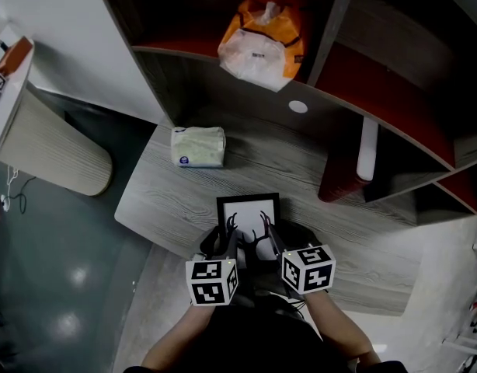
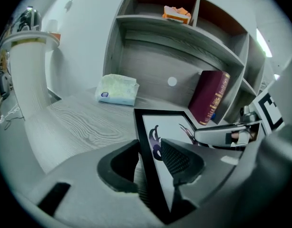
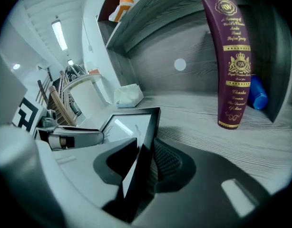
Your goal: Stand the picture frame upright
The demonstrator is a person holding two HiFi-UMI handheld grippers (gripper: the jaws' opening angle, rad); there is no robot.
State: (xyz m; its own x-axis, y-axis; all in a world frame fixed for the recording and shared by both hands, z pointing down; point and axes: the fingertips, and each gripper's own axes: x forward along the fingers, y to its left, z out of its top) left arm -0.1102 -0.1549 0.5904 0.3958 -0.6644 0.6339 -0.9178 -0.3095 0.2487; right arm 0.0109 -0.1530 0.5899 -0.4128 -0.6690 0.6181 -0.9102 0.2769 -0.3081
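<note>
Frame (image 1: 248,208) sat at the near edge of the desk (image 1: 165,196), apart from the tissue pack (image 1: 198,146) and the book (image 1: 341,179) farther back. The left gripper (image 1: 232,225) clamped its left border, and the right gripper (image 1: 266,224) clamped its right border.

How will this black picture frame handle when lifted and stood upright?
Probably stiff: the picture frame shows straight edges. Likely light, since it looks thin. Upright it may tip easily: the edge is narrow and no stand is visible.
</note>
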